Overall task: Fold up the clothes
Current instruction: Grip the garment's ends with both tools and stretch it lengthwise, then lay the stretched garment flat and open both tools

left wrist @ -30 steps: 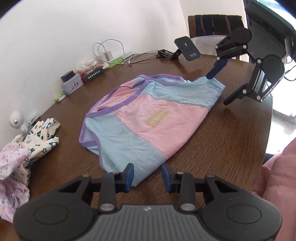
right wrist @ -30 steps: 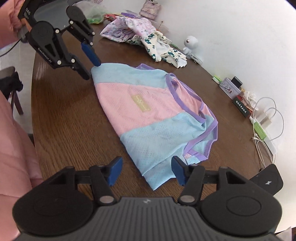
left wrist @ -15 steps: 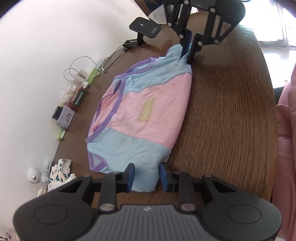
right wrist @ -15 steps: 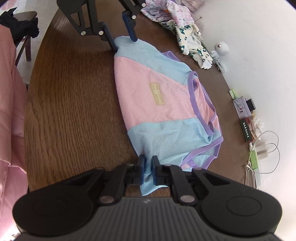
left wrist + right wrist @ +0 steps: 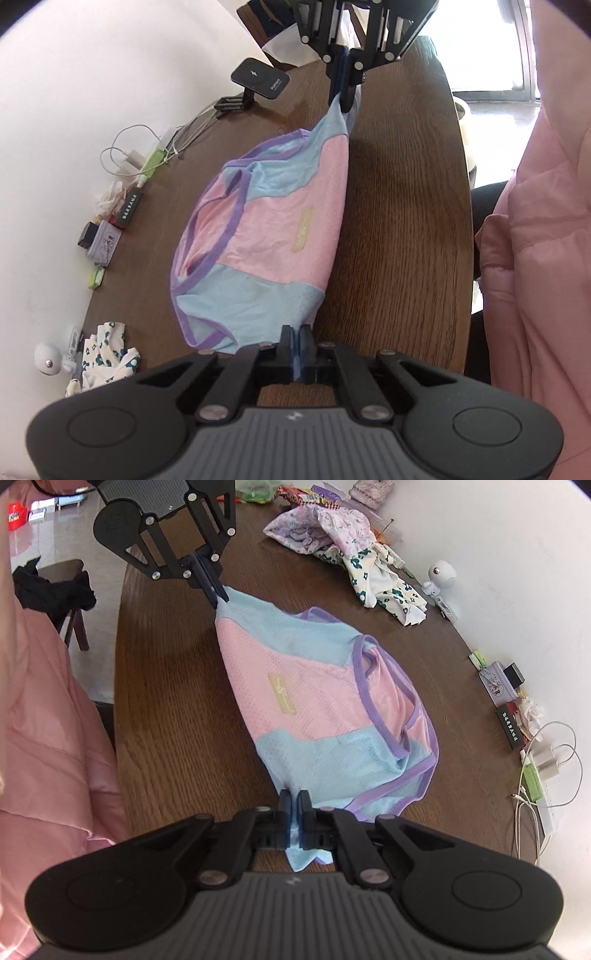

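Observation:
A pink and light-blue mesh tank top (image 5: 280, 229) with purple trim lies on the brown wooden table (image 5: 399, 229). It also shows in the right wrist view (image 5: 325, 701). My left gripper (image 5: 296, 332) is shut on one hem corner of the tank top. My right gripper (image 5: 294, 805) is shut on the other hem corner. Each gripper shows in the other's view, the right gripper (image 5: 345, 99) and the left gripper (image 5: 218, 592). The hem edge is pulled taut and lifted between them; the strap side sags on the table.
A heap of floral clothes (image 5: 343, 539) lies at the table's far end. Along the wall stand a small white camera (image 5: 441, 574), small boxes (image 5: 498, 683), chargers with cables (image 5: 543, 764) and a phone stand (image 5: 258, 79). The person's pink jacket (image 5: 546, 229) is beside the table edge.
Both grippers closed on the tank top's hem corners, the right first and then the left, and lifted that edge, stretching it taut.

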Available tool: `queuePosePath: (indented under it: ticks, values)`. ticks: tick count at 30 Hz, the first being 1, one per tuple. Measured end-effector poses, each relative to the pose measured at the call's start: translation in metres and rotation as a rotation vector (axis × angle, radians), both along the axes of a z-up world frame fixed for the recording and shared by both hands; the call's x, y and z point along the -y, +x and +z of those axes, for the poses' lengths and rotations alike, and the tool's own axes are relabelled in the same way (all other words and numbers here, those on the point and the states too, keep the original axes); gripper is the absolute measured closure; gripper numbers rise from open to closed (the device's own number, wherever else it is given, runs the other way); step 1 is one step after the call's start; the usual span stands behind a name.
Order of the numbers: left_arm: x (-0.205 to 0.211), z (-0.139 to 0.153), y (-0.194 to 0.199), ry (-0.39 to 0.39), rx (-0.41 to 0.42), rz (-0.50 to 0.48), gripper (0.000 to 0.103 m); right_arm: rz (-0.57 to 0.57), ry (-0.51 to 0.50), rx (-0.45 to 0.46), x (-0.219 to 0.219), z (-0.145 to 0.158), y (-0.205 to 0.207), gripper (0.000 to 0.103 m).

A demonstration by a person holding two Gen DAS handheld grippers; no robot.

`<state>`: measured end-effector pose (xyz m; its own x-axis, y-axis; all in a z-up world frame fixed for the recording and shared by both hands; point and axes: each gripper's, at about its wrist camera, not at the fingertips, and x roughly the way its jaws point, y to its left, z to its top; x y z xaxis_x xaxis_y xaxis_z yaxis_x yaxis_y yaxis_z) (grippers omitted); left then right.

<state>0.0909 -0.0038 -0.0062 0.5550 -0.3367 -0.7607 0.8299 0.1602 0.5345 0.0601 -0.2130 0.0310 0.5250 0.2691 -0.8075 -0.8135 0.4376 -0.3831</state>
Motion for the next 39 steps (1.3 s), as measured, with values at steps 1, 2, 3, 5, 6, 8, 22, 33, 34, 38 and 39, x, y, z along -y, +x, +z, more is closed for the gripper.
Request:
queuePosePath:
  ticks: [1, 2, 3, 5, 6, 8, 22, 33, 34, 38, 39]
  values:
    - [0.001, 0.010, 0.008, -0.011, 0.018, 0.010, 0.102, -0.002, 0.021, -0.003, 0.002, 0.012, 0.002, 0.100]
    - [0.001, 0.019, 0.015, -0.021, 0.036, 0.019, 0.102, -0.016, 0.040, 0.000, 0.004, 0.024, 0.007, 0.100]
    - [0.002, 0.029, 0.023, -0.032, 0.054, 0.029, 0.102, -0.033, 0.053, 0.003, 0.005, 0.034, 0.016, 0.100]
    - [0.010, 0.044, 0.051, -0.061, 0.080, 0.071, 0.102, -0.074, 0.067, 0.014, 0.009, 0.048, 0.044, 0.100]
    - [0.017, 0.047, 0.066, -0.069, 0.095, 0.088, 0.102, -0.098, 0.072, 0.017, 0.012, 0.053, 0.060, 0.100]
    - [0.035, 0.044, 0.101, -0.077, 0.116, 0.139, 0.102, -0.158, 0.073, 0.000, 0.019, 0.051, 0.099, 0.100]
    - [0.052, -0.005, 0.239, -0.203, -0.058, 0.514, 0.049, -0.436, 0.118, -0.135, 0.049, -0.034, 0.222, 0.042]
    - [0.047, -0.008, 0.155, -0.338, -0.164, 0.478, 0.091, -0.395, 0.335, 0.016, 0.027, -0.027, 0.133, 0.042]
    - [0.049, -0.015, 0.151, -0.323, -0.180, 0.492, 0.092, -0.406, 0.321, 0.002, 0.026, -0.034, 0.132, 0.052]
    - [0.050, -0.035, 0.139, -0.285, -0.187, 0.536, 0.093, -0.512, 0.341, -0.096, 0.032, -0.055, 0.133, 0.070]
    - [0.048, -0.035, 0.141, -0.290, -0.187, 0.549, 0.092, -0.533, 0.360, -0.114, 0.034, -0.056, 0.132, 0.070]
